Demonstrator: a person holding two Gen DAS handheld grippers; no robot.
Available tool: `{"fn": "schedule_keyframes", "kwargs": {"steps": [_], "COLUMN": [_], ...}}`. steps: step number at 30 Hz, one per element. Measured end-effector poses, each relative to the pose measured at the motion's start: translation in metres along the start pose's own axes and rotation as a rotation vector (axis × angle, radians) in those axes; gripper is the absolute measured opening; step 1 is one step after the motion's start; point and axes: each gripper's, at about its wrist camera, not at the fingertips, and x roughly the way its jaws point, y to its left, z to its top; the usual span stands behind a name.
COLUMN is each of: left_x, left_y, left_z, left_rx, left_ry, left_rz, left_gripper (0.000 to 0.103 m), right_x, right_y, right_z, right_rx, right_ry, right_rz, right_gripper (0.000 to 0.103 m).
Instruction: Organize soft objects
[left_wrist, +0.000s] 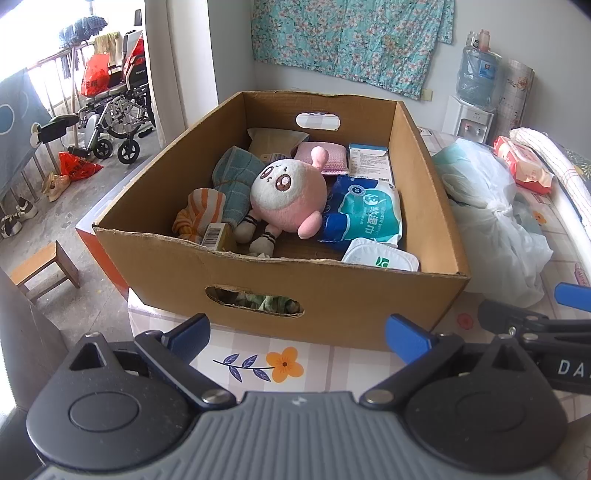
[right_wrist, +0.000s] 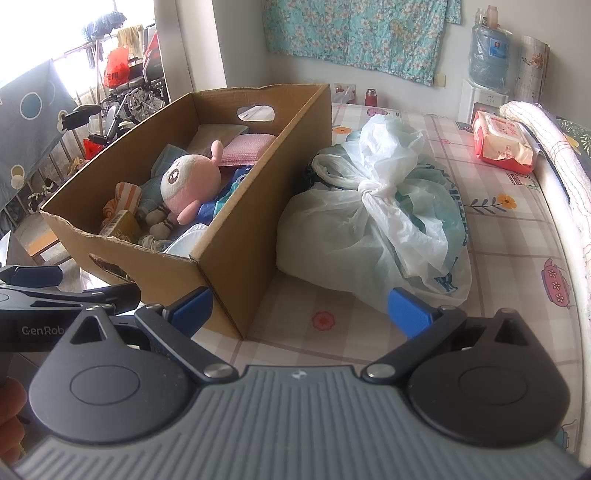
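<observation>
Cardboard is forming the open box that is being used as the container; it is standing on the table, directly ahead of both grippers. The pink plush is lying on its back near the middle of the box, resting against a blue towel and a wipes pack. An orange striped cloth is bunched at the near left corner.

The left gripper is being held empty, jaws spread wide, just short of the box's near wall. The right gripper is likewise being held wide apart and empty, near the box's right corner.

The plush is being judged light, soft and compressible; a pinch across the round body or on a limb should hold, though the fabric may slip if only fur is caught. The towel and cloth are being judged limp, so they would sag and trail if lifted by an edge.

To the right, a knotted white bag is sitting just beside the box wall, its contents not being identifiable. A red tissue pack is lying well apart near the table's far edge.

Access is being obstructed by the box's tall near wall, which must be cleared from above, and by cartons crowding the plush.
</observation>
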Motion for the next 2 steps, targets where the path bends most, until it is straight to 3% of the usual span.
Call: {"fn": "schedule_keyframes", "kwargs": {"steps": [2], "left_x": [0.0000], "left_y": [0.0002], "left_z": [0.0006], "left_rx": [0.000], "left_ry": [0.000], "left_rz": [0.000], "left_gripper": [0.102], "right_x": [0.0000], "right_y": [0.0001], "right_z": [0.0000], "right_rx": [0.000], "right_ry": [0.000], "right_rz": [0.000], "right_gripper": [0.102]}}
